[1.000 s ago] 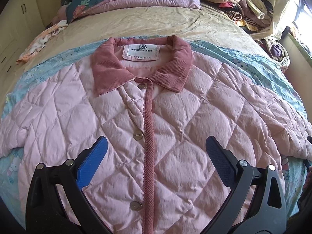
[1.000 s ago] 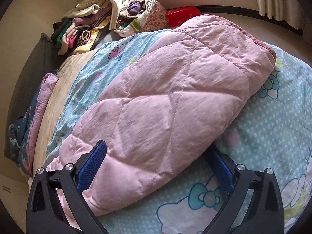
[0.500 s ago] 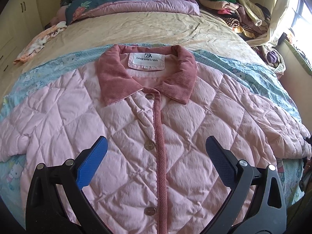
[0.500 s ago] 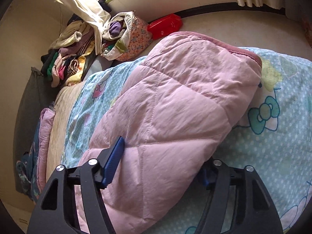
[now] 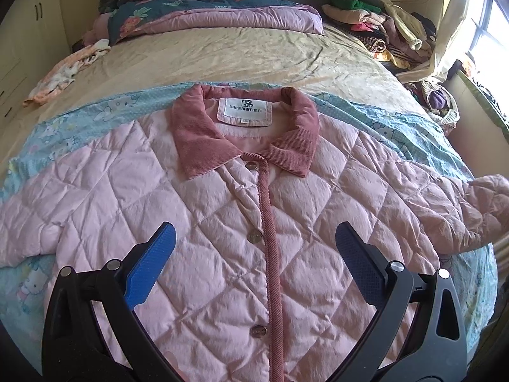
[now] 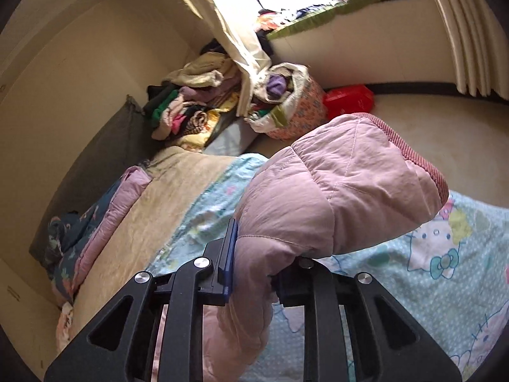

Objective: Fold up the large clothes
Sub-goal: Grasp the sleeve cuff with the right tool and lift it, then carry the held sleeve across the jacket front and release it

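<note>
**Two grippers, one quilted jacket on the bed**

One pink jacket (image 5: 203,222) lies buttoned and face-up on a blue cartoon-print sheet (image 5: 410,133), collar at the far side. The left gripper (image 5: 254,238) hangs above its chest, jaws wide apart, holding nothing. The right gripper (image 6: 251,254) is clamped on the jacket's sleeve (image 6: 334,197), raised off the sheet near the bed's right edge. Bare beige bedspread (image 5: 222,54) lies beyond; a clothes pile (image 5: 381,25) crowds the far right corner.
</note>
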A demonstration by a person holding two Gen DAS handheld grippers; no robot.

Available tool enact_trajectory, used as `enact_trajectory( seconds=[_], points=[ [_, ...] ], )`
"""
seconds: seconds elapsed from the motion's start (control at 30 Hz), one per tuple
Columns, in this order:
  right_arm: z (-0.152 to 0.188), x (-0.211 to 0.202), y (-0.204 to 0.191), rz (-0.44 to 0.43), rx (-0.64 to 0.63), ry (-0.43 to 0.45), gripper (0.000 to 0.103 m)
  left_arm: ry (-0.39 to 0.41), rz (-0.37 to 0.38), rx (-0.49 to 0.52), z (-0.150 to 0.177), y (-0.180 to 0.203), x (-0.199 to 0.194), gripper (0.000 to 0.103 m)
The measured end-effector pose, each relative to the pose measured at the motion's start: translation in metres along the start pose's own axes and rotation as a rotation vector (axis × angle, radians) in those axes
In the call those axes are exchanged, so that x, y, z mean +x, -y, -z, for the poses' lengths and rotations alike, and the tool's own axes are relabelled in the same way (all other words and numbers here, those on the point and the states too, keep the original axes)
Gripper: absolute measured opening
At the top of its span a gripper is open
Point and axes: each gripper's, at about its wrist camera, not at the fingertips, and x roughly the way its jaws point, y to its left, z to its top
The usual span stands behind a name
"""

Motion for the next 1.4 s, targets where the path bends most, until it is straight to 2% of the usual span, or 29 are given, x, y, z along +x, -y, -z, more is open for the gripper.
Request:
enact_trajectory(
  seconds=[0.27,0.4,0.57,1.0,1.4],
  points=[
    [0.006,-0.037,-0.098,-0.132,-0.218,0.034,0.018,0.021,0.039,-0.013,-0.012,-0.015,-0.023,0.094],
    [0.017,-0.047,-0.137,-0.196,-0.292,0.035,0.018,0.053,0.029,-0.016,-0.021,-0.030,-0.036,0.094],
    [0.030,-0.055,-0.178,-0.256,-0.357,0.019,0.018,0.054,0.045,-0.040,-0.025,-0.053,-0.046,0.094],
    [0.076,-0.070,-0.259,-0.353,-0.482,-0.009,0.018,0.073,0.108,-0.157,-0.025,-0.114,-0.059,0.094],
    [0.136,-0.073,-0.322,-0.442,-0.587,-0.058,0.018,0.081,0.151,-0.265,-0.017,-0.165,-0.061,0.094]
  ],
)
